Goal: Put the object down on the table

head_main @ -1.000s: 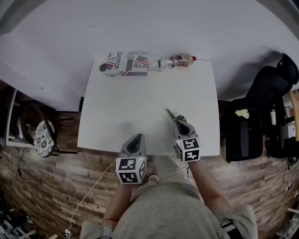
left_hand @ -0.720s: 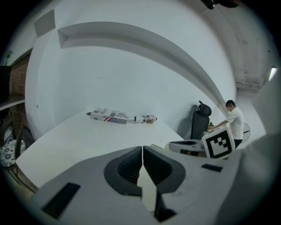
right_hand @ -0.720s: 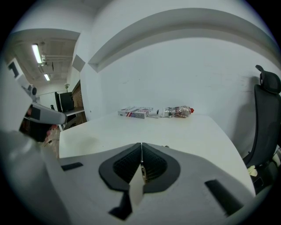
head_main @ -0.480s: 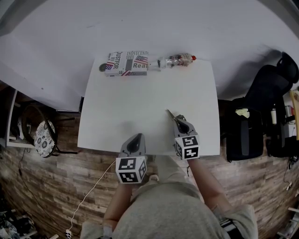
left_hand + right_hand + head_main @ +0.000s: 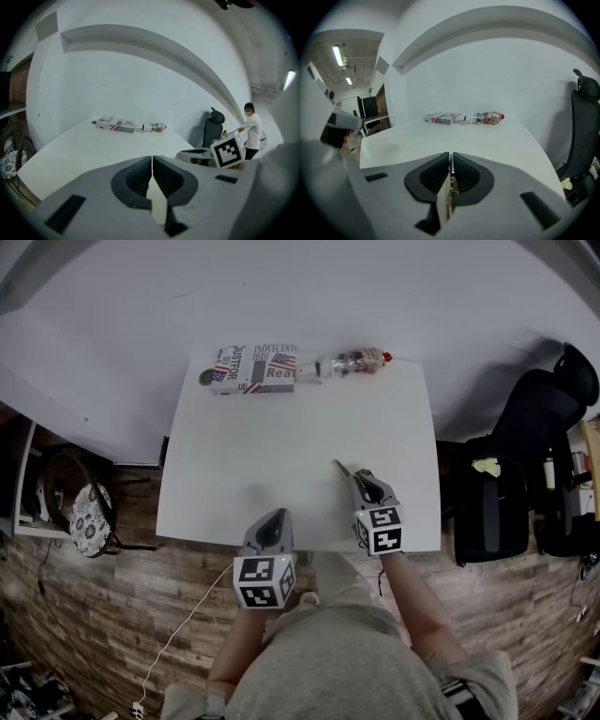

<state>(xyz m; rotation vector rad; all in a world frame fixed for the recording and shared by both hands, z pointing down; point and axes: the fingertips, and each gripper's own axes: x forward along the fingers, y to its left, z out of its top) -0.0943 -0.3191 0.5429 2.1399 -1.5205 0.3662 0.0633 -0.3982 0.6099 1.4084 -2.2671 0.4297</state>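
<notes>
The head camera looks steeply down from above the person, far enough off to take in the whole white table, the floor around it, and the left gripper and right gripper at the near edge. Each of the 2 gripper cameras sits low and close behind its own jaws, facing across the tabletop toward the far wall. All 3 views share the printed box, the bottle and the black chair. The left gripper view also catches the right gripper's marker cube.
</notes>
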